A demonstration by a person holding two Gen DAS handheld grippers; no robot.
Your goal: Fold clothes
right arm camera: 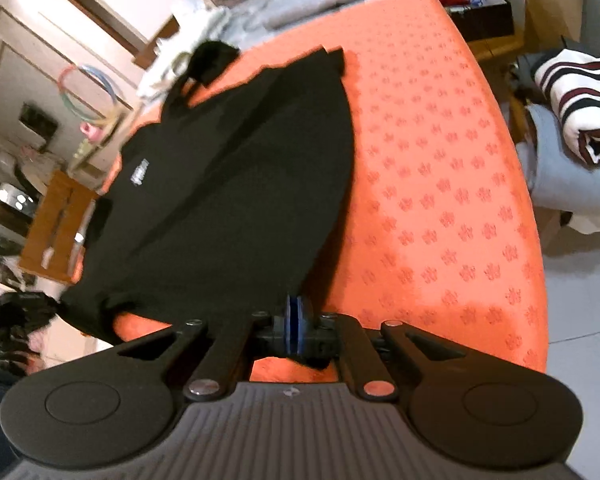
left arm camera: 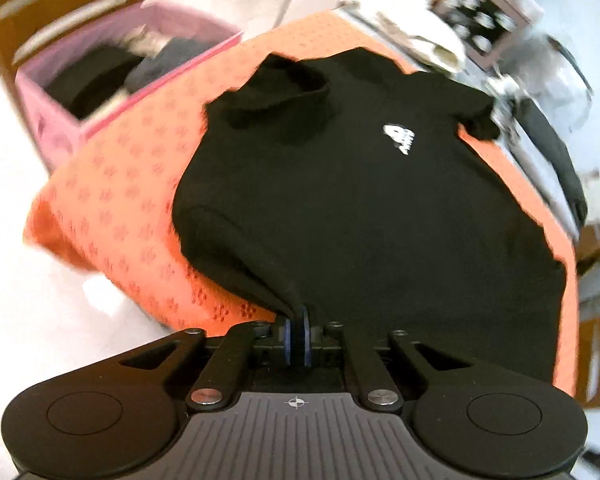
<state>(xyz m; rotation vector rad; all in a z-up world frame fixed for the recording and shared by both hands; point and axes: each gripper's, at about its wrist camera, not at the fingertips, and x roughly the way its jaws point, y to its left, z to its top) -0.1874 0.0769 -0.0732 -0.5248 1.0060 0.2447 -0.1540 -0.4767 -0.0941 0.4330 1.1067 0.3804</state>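
We are pinching the black T-shirt (left arm camera: 340, 200) hem corners, left gripper (left arm camera: 297, 334) and right gripper (right arm camera: 296, 330) both clenched on cloth at lower centre, and should be lifting evenly, keeping the hem taut over the orange worktop (right arm camera: 440, 180).

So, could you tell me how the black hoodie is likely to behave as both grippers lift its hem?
The black hoodie looks floppy: fabric tents up to the left gripper. It will probably sag between that and the right gripper. The sleeve hanging off the orange cloth may drag.

Orange cloth (right arm camera: 440, 184) right of shirt (right arm camera: 236, 184) seems clear.
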